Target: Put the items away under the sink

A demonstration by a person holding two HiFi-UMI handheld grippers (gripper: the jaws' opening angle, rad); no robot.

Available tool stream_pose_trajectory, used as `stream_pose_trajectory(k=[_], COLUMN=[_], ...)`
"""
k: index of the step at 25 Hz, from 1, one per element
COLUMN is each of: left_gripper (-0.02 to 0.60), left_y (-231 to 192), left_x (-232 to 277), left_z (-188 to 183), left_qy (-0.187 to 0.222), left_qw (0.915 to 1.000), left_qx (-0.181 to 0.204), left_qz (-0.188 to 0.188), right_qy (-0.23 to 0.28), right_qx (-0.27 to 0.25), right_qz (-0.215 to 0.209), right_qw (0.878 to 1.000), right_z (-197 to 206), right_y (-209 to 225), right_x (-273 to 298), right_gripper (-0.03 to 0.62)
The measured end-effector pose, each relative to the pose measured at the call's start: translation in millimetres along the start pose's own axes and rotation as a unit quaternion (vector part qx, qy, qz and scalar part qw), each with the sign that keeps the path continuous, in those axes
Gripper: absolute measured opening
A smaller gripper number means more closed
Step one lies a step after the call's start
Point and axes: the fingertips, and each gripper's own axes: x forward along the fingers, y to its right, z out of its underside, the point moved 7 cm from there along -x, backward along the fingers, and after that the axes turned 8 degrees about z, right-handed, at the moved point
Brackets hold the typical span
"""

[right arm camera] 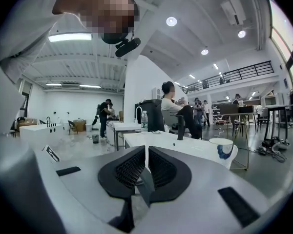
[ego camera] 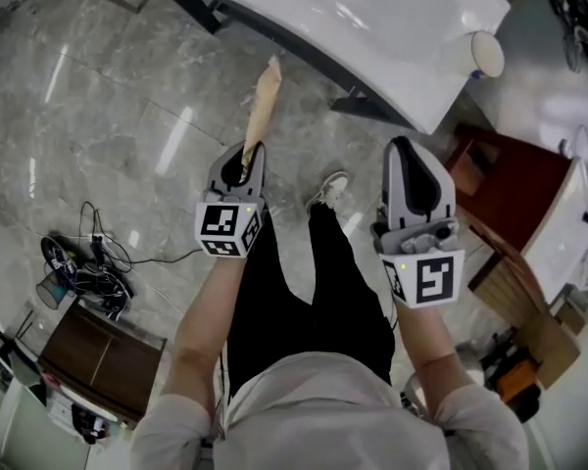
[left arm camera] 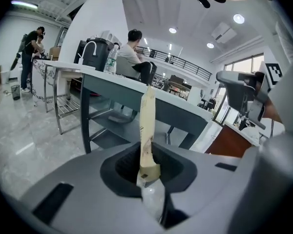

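My left gripper (ego camera: 245, 157) is shut on the lower end of a long, flat tan packet (ego camera: 264, 98), which sticks out ahead toward the white sink counter (ego camera: 372, 27). In the left gripper view the tan packet (left arm camera: 147, 123) stands upright between the closed jaws of the left gripper (left arm camera: 149, 168), in front of the sink counter (left arm camera: 178, 107) and a low grey shelf (left arm camera: 107, 138) beneath it. My right gripper (ego camera: 408, 150) hangs to the right, jaws together with nothing between them. In its own view the right gripper (right arm camera: 146, 164) points at the white sink top (right arm camera: 185, 147).
A red-brown cabinet (ego camera: 510, 179) stands right of the sink. Cables (ego camera: 83, 262) and a dark wooden cabinet (ego camera: 98, 355) lie at the lower left. A white cup with blue marking (right arm camera: 223, 150) and a black faucet (right arm camera: 180, 126) sit on the counter. A person (left arm camera: 132, 52) sits behind it.
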Motion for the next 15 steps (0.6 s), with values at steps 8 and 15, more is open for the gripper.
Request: stream_pose_trajectory(k=[8, 15], left_gripper=[0.052, 0.052], left_y=[-7, -28], left_x=[39, 65], left_z=[33, 56], left_qy=[-0.029, -0.034], left_qw=[0.9992, 0.9985], left_qx=[0.021, 0.036], left_qz=[0.014, 0.024], right_qy=[-0.014, 0.006], right_qx=[0.017, 0.015], right_qz=[-0.014, -0.017], right_qw=[1.000, 1.000], right_z=[52, 74], right_y=[-11, -25], right_x=[2, 12], right_gripper=[0.044, 0.044])
